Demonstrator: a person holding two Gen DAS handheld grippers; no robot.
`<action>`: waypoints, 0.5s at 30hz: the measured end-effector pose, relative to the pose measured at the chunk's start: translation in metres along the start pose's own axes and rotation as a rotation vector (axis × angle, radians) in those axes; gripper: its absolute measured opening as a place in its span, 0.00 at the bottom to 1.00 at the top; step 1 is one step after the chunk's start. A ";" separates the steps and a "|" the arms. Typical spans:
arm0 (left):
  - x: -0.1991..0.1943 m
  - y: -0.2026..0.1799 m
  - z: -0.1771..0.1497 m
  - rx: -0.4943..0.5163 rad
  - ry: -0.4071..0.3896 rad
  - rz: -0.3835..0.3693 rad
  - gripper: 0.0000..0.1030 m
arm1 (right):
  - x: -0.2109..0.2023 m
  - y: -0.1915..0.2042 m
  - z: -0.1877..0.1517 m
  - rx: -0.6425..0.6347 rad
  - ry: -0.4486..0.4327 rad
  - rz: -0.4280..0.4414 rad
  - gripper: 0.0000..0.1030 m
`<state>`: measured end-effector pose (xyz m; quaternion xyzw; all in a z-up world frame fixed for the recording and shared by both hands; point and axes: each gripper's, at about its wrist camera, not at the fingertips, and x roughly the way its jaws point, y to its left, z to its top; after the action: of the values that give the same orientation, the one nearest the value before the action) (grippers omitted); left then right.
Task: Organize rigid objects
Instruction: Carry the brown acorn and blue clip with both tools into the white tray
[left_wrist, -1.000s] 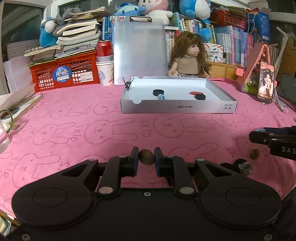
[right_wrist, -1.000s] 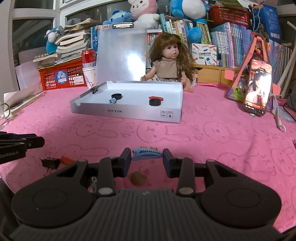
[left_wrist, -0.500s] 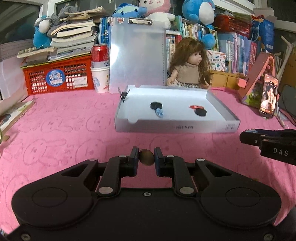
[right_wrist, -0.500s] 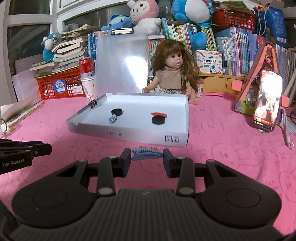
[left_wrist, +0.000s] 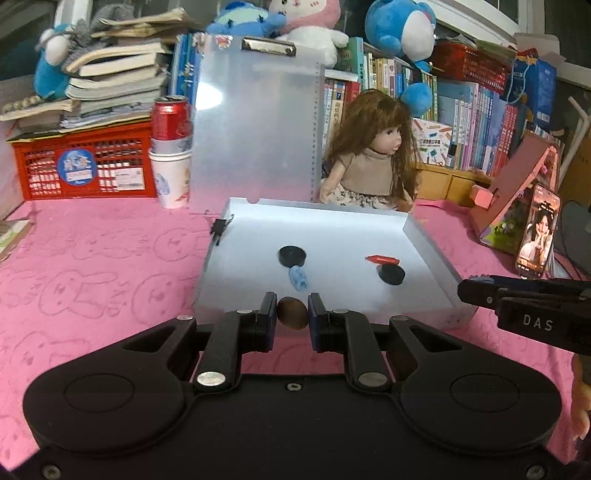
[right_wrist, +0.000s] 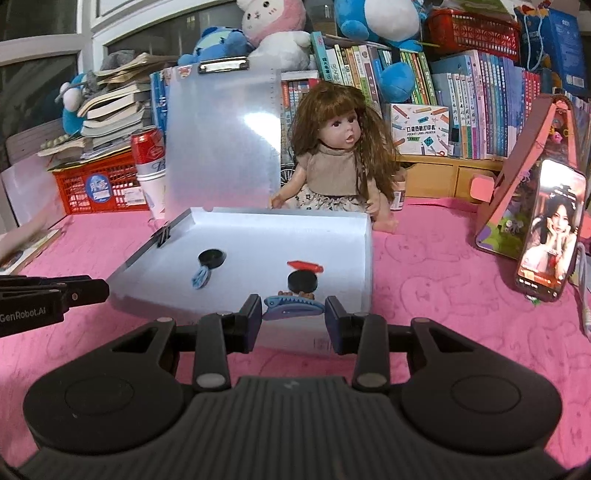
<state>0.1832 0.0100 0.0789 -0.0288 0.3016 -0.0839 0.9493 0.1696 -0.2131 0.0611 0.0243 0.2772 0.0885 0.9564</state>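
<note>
My left gripper (left_wrist: 292, 316) is shut on a small brown nut-like ball (left_wrist: 292, 313), held just over the near edge of the shallow white box (left_wrist: 332, 218). My right gripper (right_wrist: 293, 308) is shut on a blue hair clip (right_wrist: 293, 307), held over the box's near right part (right_wrist: 364, 258). Inside the box lie two black discs (left_wrist: 291, 255) (left_wrist: 391, 275), a small blue piece (left_wrist: 298, 278) and a red clip (left_wrist: 382, 259). The right gripper shows at the right of the left wrist view (left_wrist: 524, 306); the left gripper shows at the left of the right wrist view (right_wrist: 51, 299).
A doll (left_wrist: 369, 158) sits behind the box, next to an upright clear clipboard (left_wrist: 258, 122). A red basket (left_wrist: 85, 166), a can on paper cups (left_wrist: 170, 147) and books stand at the back. A phone (right_wrist: 550, 236) leans on a pink stand at the right.
Both grippers moved forward over the pink cloth toward the white box, each still holding its object. The loose items on the cloth near the grippers have dropped out of view.
</note>
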 end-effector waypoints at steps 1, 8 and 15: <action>0.006 0.000 0.004 -0.006 0.012 -0.005 0.16 | 0.005 -0.001 0.004 0.009 0.006 0.002 0.41; 0.049 0.007 0.031 -0.069 0.099 -0.035 0.16 | 0.037 -0.013 0.028 0.089 0.069 0.024 0.41; 0.091 0.011 0.063 -0.099 0.054 -0.099 0.16 | 0.078 -0.024 0.050 0.139 0.121 0.024 0.41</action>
<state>0.2943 0.0050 0.0774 -0.0882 0.3291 -0.1164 0.9330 0.2649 -0.2225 0.0601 0.0885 0.3396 0.0820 0.9328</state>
